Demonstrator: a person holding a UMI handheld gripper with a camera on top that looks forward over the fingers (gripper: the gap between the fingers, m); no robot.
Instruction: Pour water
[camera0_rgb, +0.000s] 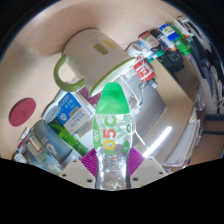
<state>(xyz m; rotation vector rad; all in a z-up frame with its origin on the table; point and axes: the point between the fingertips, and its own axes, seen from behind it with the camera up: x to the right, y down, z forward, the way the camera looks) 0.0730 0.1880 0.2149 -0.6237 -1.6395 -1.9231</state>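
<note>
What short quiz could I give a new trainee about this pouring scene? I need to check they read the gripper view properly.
1. True or false: the bottle has a green top.
2. The mug lies: A) between the fingers B) beyond the bottle.
3. What stands between the gripper fingers?

Key: 1 true; 2 B; 3 the bottle.

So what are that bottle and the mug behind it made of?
The bottle, standing between the tongs, looks like clear plastic: see-through body, glossy printed label, green cap end. The mug looks like glazed ceramic, though smooth plastic is possible: opaque cream walls, pale green rim and handle.
</note>
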